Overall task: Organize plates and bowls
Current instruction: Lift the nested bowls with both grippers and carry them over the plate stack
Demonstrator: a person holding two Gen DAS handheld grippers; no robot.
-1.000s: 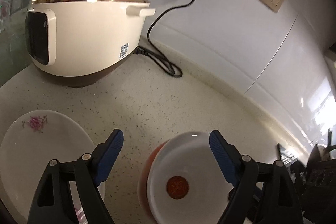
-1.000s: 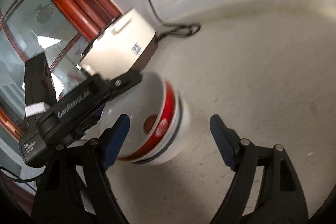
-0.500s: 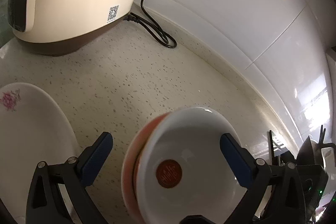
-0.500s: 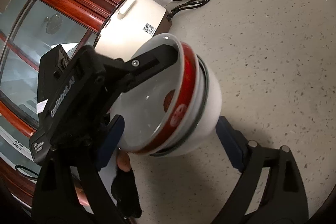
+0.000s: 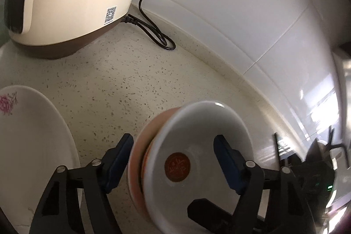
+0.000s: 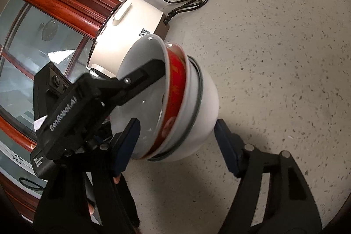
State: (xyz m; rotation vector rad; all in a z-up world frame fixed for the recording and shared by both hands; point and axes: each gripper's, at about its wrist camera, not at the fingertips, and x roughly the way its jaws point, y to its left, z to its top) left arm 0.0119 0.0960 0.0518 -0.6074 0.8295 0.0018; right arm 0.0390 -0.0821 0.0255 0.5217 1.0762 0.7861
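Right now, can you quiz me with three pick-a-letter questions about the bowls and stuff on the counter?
1. Where is the flowered plate in the left wrist view?
A. left of the bowl stack
B. on the cooker
C. against the wall

2. What colour is the band on the second bowl?
A. blue
B. red
C. yellow

3. How is the stack sitting?
A. upside down
B. flat
C. tipped on its side

Answers: 1 A, it fills the lower left corner. 2 B, red shows behind the first rim. 3 C, the openings face sideways.

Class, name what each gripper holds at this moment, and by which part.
The left gripper pinches the red bowl's rim, one finger inside. The right gripper straddles the bowl stack; contact unclear.
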